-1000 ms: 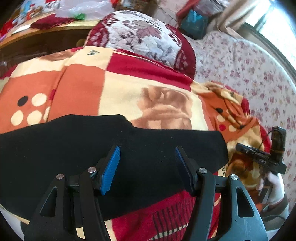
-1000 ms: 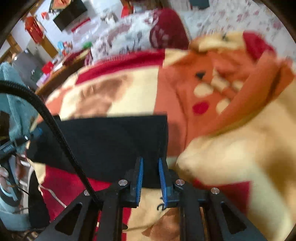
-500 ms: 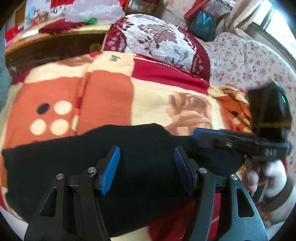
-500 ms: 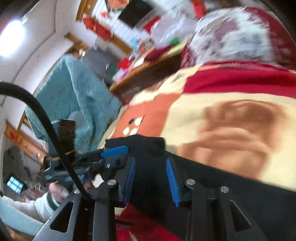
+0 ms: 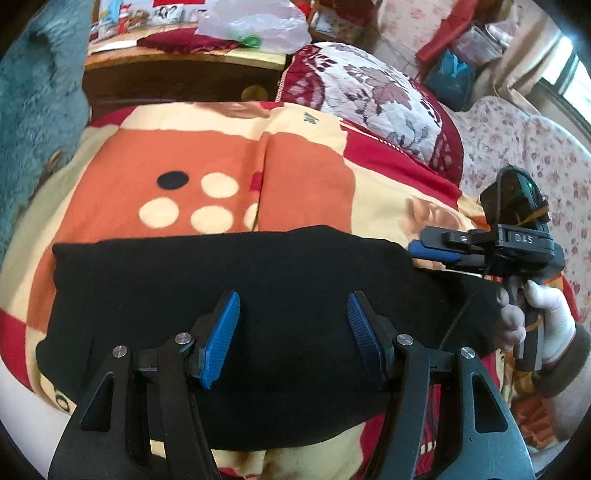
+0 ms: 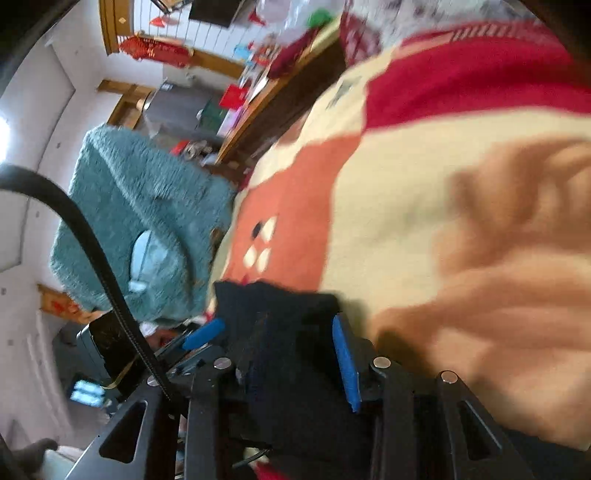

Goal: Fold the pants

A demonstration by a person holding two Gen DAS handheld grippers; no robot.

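Black pants (image 5: 236, 314) now lie folded across frame centre on the patterned blanket (image 5: 295, 184); left gripper (image 5: 291, 325) hovers parted above them, while right gripper (image 6: 291, 354), swung over a second ago, sits loosened around the end—fold delivered.

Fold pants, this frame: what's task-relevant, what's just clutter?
Job:
black pants
left tongs, open above them
right tongs, at the pants' edge

Clutter:
patterned blanket underneath
floral cushion
teal fleece
plastic bag
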